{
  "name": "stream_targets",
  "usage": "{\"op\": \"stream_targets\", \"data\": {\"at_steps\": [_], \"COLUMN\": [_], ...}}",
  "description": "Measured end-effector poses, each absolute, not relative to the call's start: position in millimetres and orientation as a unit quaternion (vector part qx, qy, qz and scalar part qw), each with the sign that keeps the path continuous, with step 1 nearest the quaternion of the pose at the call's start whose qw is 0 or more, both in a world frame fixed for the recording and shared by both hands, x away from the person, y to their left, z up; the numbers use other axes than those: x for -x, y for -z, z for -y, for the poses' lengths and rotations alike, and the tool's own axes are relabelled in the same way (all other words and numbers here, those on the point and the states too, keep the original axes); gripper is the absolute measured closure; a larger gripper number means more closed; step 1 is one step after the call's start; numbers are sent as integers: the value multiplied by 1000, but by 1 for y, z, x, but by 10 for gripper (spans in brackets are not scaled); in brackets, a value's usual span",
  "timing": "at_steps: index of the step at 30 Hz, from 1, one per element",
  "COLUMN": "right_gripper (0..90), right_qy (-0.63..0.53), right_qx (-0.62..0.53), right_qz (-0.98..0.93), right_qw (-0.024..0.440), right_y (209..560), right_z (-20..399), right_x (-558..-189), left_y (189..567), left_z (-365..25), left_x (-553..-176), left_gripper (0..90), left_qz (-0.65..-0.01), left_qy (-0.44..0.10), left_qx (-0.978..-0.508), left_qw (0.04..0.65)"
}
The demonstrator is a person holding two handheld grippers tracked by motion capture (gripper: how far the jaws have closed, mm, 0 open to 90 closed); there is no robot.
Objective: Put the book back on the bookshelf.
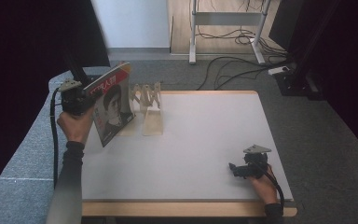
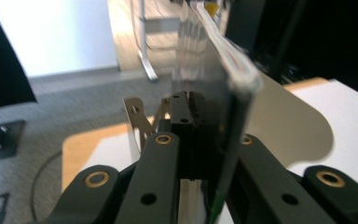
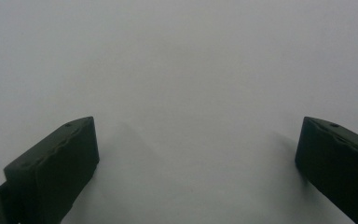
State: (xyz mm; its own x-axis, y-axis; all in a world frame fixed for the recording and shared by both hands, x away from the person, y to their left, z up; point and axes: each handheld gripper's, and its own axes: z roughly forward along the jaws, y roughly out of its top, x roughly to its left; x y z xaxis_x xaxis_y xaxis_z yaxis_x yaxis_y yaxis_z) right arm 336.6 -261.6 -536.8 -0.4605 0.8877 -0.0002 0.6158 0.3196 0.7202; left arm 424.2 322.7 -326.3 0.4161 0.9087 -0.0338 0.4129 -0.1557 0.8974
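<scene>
A: What's the left gripper [image 1: 86, 100] doing rn?

B: Its jaws are clamped tight on the magazine [image 1: 112, 105]. In the left gripper view you see the magazine's [image 2: 230, 93] thin edge pinched right between the jaws. It hangs in the air, tilted, over the far left corner of the worktop [image 1: 191, 140].

A: And where should it go?

B: Prob. into the wooden rack [image 1: 147, 105], just beside it. The rack stands on the worktop, w/ zigzag slots on top.

A: How to do that well?

B: Turn the magazine so it stands straight up. Line its bottom edge up w/ one slot. Go down slowly. Don't bump the rack, it looks light and could slide or tip. Keep squeezing till the bottom edge sits in the slot, then let go.

A: And the right gripper [image 1: 235, 169]?

B: It rests near the front right of the worktop, jaws spread wide w/ nothing in them. It could hold the rack steady if needed.
</scene>
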Motion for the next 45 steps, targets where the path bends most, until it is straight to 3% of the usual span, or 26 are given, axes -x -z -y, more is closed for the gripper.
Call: {"op": "stream_targets", "data": {"at_steps": [7, 21, 34, 39, 40, 43, 44, 45], "right_gripper": [0, 0, 0, 0, 0, 0, 0, 0], "right_qy": [-334, -334, -334, -334, -334, -334, -334, -334], "right_qx": [-477, -478, -478, -478, -478, -478, -478, -478], "right_qz": [-787, -787, -786, -786, -786, -786, -786, -786], "right_qw": [203, 203, 203, 203, 203, 203, 203, 203], "right_y": [537, 537, 537, 537, 537, 537, 537, 537], "right_z": [262, 262, 262, 262, 262, 262, 262, 262], "right_x": [-337, -337, -337, -337, -337, -337, -337, -337], "left_y": [313, 322, 335, 335, 334, 335, 335, 335], "left_z": [-334, -334, -343, -343, -343, -345, -345, -346], "left_x": [-426, -427, -425, -424, -424, -422, -421, -417], "left_gripper": [833, 870, 843, 660, 660, 496, 496, 418], "left_qz": [-479, -482, -503, -500, -499, -490, -488, -482], "left_qy": [-205, -221, -250, -262, -264, -264, -264, -267], "left_qx": [-757, -702, -695, -696, -697, -705, -707, -711], "left_qw": [393, 476, 449, 444, 442, 439, 438, 437]}}
